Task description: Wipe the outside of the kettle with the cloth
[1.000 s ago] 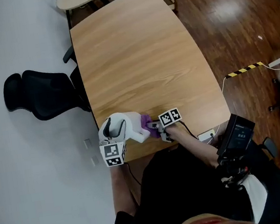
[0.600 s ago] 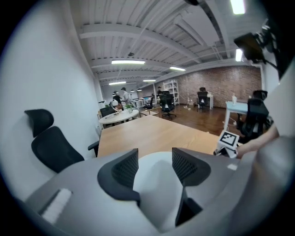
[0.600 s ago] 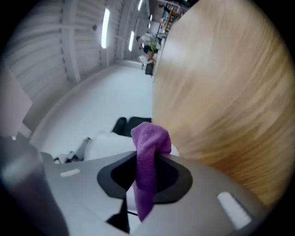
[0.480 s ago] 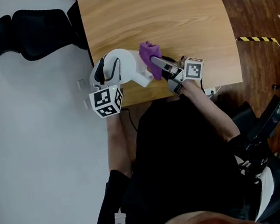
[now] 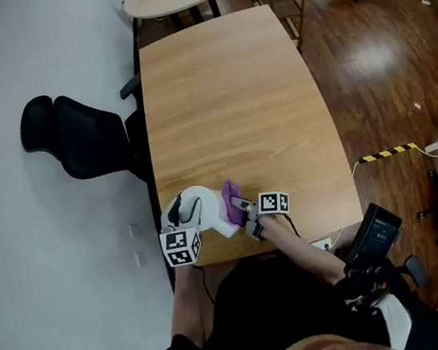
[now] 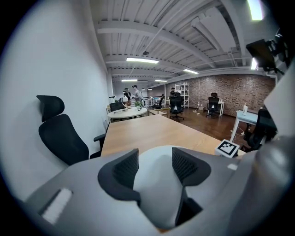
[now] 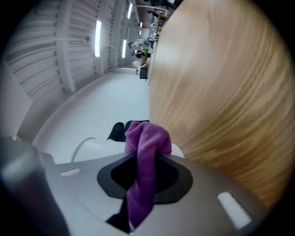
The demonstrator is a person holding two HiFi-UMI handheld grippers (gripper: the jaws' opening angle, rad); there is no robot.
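The kettle (image 5: 201,210) stands on the table (image 5: 232,95) by its near edge, at about 7 o'clock in the head view. The left gripper (image 6: 153,167) comes in from the kettle's 7 o'clock, and its jaws are clamped on the kettle's white rounded body, pads pressing both sides. The right gripper (image 7: 147,173) pinches the purple cloth (image 5: 231,197) tight, with the bunched end against the kettle at its 3 o'clock. A black chair (image 5: 77,145) sits at the kettle's 10 o'clock, off the table.

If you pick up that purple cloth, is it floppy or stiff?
Probably floppy: the purple cloth bunches and droops where the right tool pinches it. Likely light, since that one pinch carries it all.
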